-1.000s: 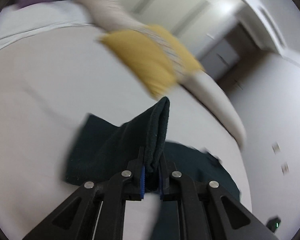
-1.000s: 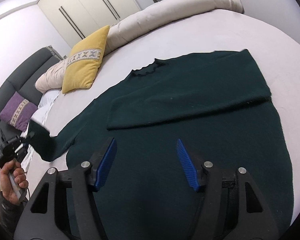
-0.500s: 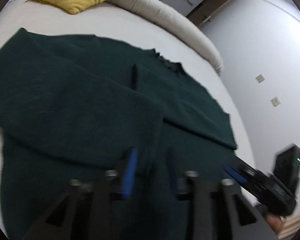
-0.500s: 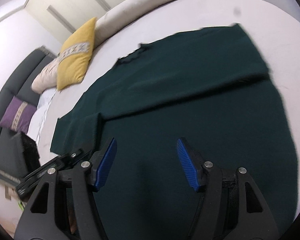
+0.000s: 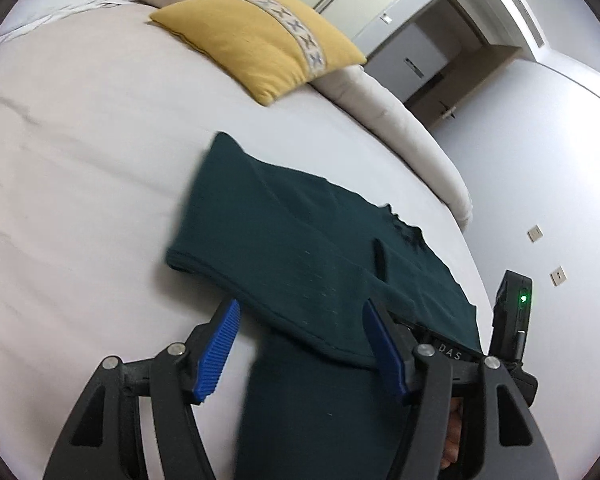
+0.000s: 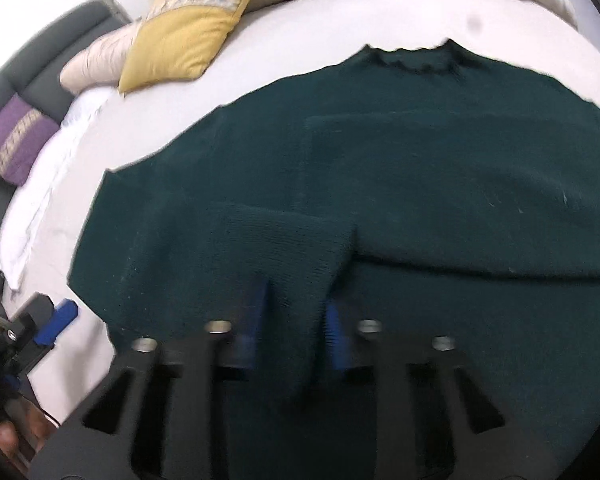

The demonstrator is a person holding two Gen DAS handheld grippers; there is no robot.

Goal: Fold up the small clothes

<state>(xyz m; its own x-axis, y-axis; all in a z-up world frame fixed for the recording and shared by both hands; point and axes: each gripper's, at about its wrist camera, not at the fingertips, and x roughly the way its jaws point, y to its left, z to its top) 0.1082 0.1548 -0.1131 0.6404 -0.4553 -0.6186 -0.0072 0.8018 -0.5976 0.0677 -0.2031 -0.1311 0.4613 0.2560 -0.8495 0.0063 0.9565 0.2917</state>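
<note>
A dark green sweater (image 6: pixel 420 180) lies flat on the white bed (image 5: pixel 80 160), with both sleeves folded in across its body. My right gripper (image 6: pixel 296 320) points down at the end of the sleeve (image 6: pixel 292 240) folded in from the left. Its jaws are closing, and the knit fills the gap between the blue pads (image 6: pixel 260 308). My left gripper (image 5: pixel 302 340) hovers over the sweater (image 5: pixel 300 248) at the folded sleeve's edge. Its jaws are opening and the fabric under them is not pinched. In the right wrist view the left gripper (image 6: pixel 56 320) shows at the bottom left.
A yellow pillow (image 5: pixel 260 40) leans on a long beige bolster (image 5: pixel 400 120) at the head of the bed. A purple cushion (image 6: pixel 12 144) sits on a dark sofa to the left. A person's hand (image 6: pixel 4 436) holds the left gripper's handle.
My left gripper carried the sleeve across onto the sweater, let it go and opened. My right gripper swung left over the sweater, and its jaws narrowed around the sleeve end.
</note>
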